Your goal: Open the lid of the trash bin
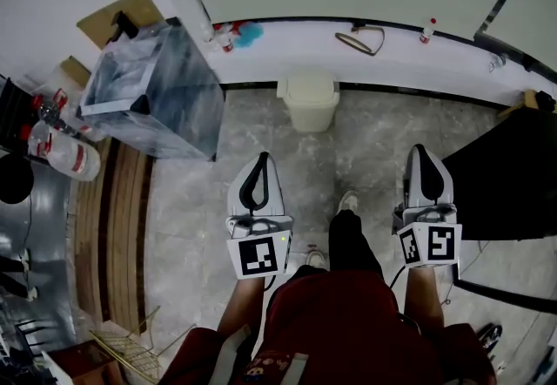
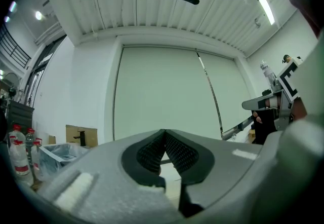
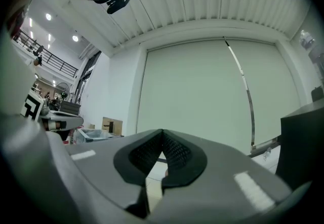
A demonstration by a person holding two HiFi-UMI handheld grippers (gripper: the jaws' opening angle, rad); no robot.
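A small cream trash bin (image 1: 308, 98) with its lid down stands on the floor against the white ledge, ahead of me. My left gripper (image 1: 259, 162) hangs below and slightly left of it, jaws shut with nothing in them. My right gripper (image 1: 419, 151) is further right, also shut and empty. In the left gripper view the jaws (image 2: 164, 133) meet at their tips; the right gripper's view shows its jaws (image 3: 162, 133) the same way. Both point level at the pale wall, and the bin is hidden in those two views.
A large clear-lined bin (image 1: 152, 87) stands at the left beside a cardboard box (image 1: 117, 16) and water bottles (image 1: 65, 148). A black table (image 1: 509, 174) fills the right. My shoe (image 1: 347, 200) is on the grey floor between the grippers. Small items lie on the white ledge (image 1: 383, 52).
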